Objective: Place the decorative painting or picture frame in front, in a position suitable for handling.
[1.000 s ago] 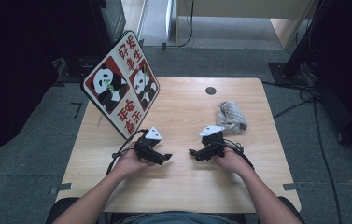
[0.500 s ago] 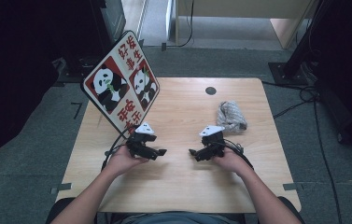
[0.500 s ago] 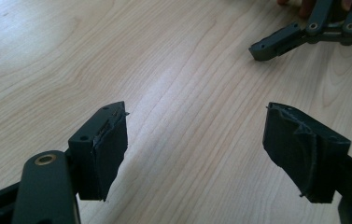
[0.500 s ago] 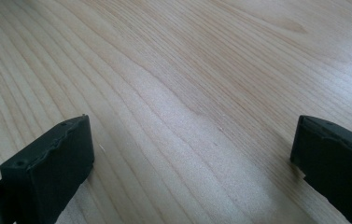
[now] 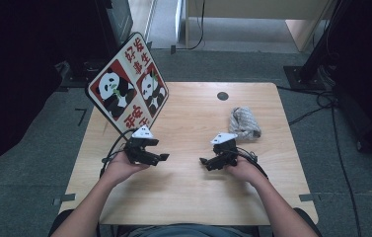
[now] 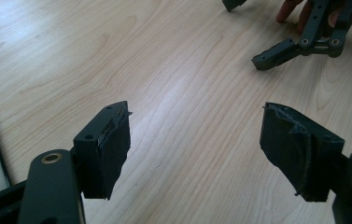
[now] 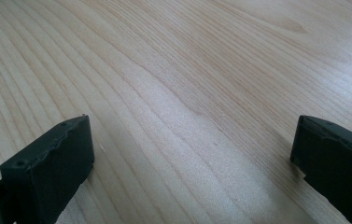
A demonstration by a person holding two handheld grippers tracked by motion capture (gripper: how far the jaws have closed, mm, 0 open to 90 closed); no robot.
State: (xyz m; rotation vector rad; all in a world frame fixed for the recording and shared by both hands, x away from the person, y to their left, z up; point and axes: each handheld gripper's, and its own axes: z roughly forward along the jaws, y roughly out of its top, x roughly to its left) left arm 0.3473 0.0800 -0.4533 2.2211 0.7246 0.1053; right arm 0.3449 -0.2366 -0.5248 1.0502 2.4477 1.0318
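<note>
Since a second ago the left gripper [image 5: 160, 159] has drawn back from mid-worktop toward the panda sign [image 5: 127, 89] and now sits just in front of its lower edge, with its jaws pointing across at the right gripper [image 5: 204, 161], which has stayed where it was. The left gripper's jaws stand wide apart over bare wood and hold nothing. The right gripper's jaws are likewise spread wide and empty. The grey crumpled bundle [image 5: 244, 123] lies unmoved on the worktop [image 5: 188, 118], just beyond the right gripper and apart from it. The sign shows two pandas on red panels with red Chinese characters, too small to read surely.
</note>
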